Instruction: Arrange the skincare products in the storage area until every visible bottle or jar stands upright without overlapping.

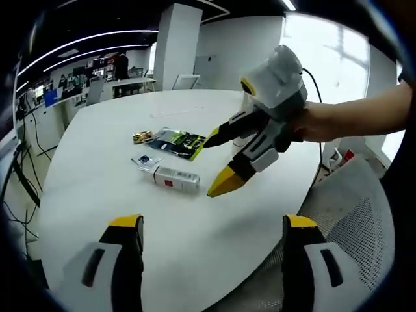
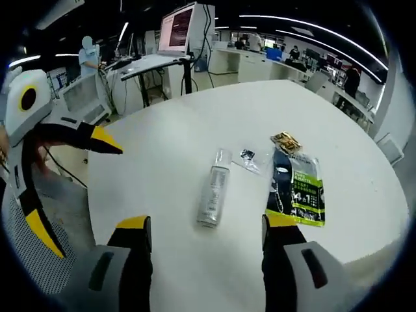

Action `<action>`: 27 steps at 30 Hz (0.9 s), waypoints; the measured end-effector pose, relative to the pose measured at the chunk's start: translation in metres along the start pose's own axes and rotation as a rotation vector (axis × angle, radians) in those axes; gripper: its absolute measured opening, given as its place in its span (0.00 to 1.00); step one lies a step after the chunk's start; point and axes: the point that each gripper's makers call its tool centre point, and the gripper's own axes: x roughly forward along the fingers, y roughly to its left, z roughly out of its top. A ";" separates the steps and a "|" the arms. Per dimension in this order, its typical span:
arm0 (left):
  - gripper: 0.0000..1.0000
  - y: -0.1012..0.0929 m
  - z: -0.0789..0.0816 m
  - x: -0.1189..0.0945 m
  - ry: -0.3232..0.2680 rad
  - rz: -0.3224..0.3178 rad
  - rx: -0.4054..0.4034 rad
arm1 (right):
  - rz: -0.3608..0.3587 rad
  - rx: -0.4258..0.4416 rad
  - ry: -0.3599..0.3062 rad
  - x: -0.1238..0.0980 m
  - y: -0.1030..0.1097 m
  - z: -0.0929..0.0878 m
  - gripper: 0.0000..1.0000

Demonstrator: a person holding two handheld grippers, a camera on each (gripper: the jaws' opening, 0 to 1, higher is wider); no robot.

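A silver tube-shaped bottle (image 1: 175, 179) (image 2: 214, 194) lies on its side on the round white table (image 1: 130, 214) (image 2: 182, 123). Behind it lie a green and black sachet pack (image 1: 177, 142) (image 2: 298, 185), a small gold packet (image 1: 143, 136) (image 2: 285, 141) and a small clear packet (image 1: 146, 160) (image 2: 248, 157). My left gripper (image 1: 211, 224) (image 2: 75, 188) is open and empty, short of the bottle. My right gripper (image 1: 220, 161) (image 2: 207, 224) hovers open just beside the bottle's end, held by a hand.
A grey mesh chair (image 1: 354, 214) stands at the table's edge. Across the room are a desk with a monitor (image 2: 179, 29), office chairs (image 2: 81, 97) and more desks (image 1: 127, 81). The table's near edge curves close to both grippers.
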 end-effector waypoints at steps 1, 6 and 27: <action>0.84 0.001 0.000 0.000 0.000 0.002 -0.001 | 0.002 0.010 0.002 0.004 0.001 0.001 0.68; 0.83 0.001 -0.003 0.001 0.014 0.002 -0.012 | -0.012 0.024 0.013 0.027 -0.004 0.002 0.63; 0.80 0.004 -0.007 0.000 0.027 0.012 -0.050 | -0.021 0.093 0.022 0.070 -0.013 0.002 0.43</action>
